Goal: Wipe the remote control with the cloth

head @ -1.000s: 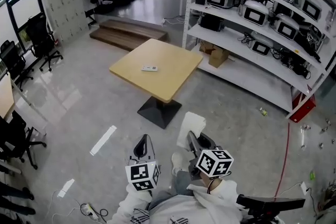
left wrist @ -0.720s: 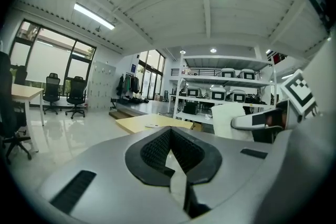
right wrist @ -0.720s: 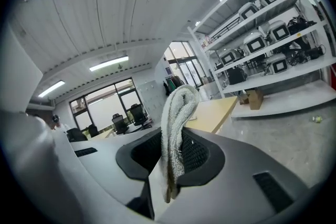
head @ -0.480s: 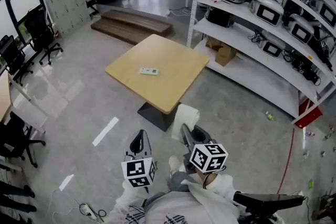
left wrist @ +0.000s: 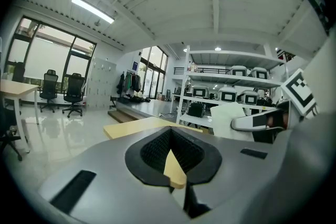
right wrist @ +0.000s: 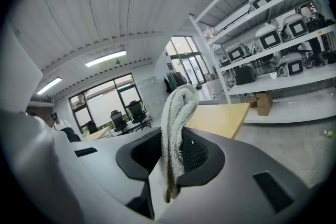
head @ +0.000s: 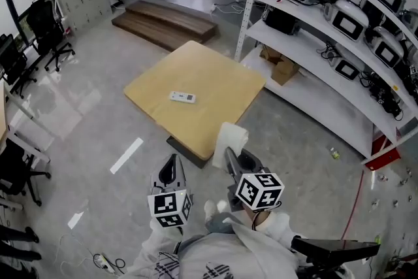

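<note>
Two grippers show at the bottom of the head view. L gripper [head: 171, 163], w/ its marker cube, has its jaws pressed together and nothing between them; the left gripper view shows the same. R gripper [head: 230, 160] is clamped on a white folded terry cloth [head: 230, 139], which stands upright out of the jaws w/ its rounded fold on top. I see the small white rectangular remote control [head: 182, 97] lying flat near the middle of the square light-wood table [head: 222, 68], well apart from both grippers & the cloth. White metal shelving [head: 297, 42] w/ appliances stands just beyond the table, on the right.
</note>
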The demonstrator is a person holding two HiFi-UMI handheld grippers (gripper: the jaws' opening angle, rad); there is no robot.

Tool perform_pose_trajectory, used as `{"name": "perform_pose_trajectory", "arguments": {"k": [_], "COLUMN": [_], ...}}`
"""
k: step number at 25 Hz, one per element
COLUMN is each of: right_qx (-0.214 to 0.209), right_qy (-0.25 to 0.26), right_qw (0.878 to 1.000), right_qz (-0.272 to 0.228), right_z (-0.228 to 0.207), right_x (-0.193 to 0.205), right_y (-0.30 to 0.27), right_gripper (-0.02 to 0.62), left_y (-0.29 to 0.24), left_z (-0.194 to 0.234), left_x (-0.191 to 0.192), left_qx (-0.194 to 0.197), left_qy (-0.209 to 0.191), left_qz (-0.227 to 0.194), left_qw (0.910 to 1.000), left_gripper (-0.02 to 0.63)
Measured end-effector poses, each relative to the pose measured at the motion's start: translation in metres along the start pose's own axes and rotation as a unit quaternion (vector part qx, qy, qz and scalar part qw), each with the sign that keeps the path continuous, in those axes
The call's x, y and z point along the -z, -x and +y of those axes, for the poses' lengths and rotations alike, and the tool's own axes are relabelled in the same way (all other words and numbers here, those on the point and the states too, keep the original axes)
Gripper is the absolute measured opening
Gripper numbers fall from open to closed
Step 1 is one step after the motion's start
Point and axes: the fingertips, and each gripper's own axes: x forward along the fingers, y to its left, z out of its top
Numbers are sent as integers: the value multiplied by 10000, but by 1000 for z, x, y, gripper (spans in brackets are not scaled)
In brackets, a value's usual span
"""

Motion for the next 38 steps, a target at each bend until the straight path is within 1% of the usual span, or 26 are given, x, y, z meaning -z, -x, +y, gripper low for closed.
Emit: {"name": "perform_pose_trajectory", "arguments": {"k": [6,9,11,14,16,18,21,23,26,28,29,30,33,37,38], "right_qx": [-25,-41,-25,-16,23,72,108,207,326,376,417,461,550,619,627], "right_qy": [-42,-77,-161,-234,-208,-231,-293,-291,-501,-579,-609,-647,-771,-864,-884], "right_qw": [10000,10000,9998,9993,9990,9990,9986,9982,9966,9951,9941,9930,9901,9873,9867], "right_qz": [48,46,91,288,385,387,422,476,559,711,796,870,1035,1183,1215], "right_z": [-27,-37,-42,-42,-43,-46,-50,-57,-66,-68,-70,-71,-75,-74,-74], "right_x": [-21,-29,-31,-22,-19,-24,-30,-29,-24,-13,-7,-1,12,24,26], "right_y": [-50,-74,-90,-111,-128,-146,-161,-171,-190,-200,-204,-209,-223,-244,-248], "right_gripper": [89,89,89,89,89,89,89,89,89,89,89,89,89,89,89], "left_y": [-59,-82,-95,-111,-127,-150,-173,-187,-214,-229,-238,-247,-275,-311,-319], "left_z": [5,11,18,34,48,58,63,71,92,104,108,111,117,132,136], "left_x": [-15,-19,-21,-14,-7,-4,-3,4,13,20,24,30,48,67,73], "left_qx": [128,90,32,-1,23,110,362,451,275,247,329,482,1062,1585,1691], "left_qy": [26,-17,-22,20,70,54,-187,-354,-755,-1102,-1277,-1450,-1884,-2145,-2244], "left_qz": [-111,-103,-31,150,248,300,369,457,536,544,569,618,841,1181,1317], "left_qw": [9999,9999,10000,9999,9997,9995,9985,9973,9953,9921,9896,9863,9727,9565,9507], "left_gripper": [-14,-14,-14,-14,-14,-14,-14,-14,-14,-14,-14,-14,-14,-9,-9]}}
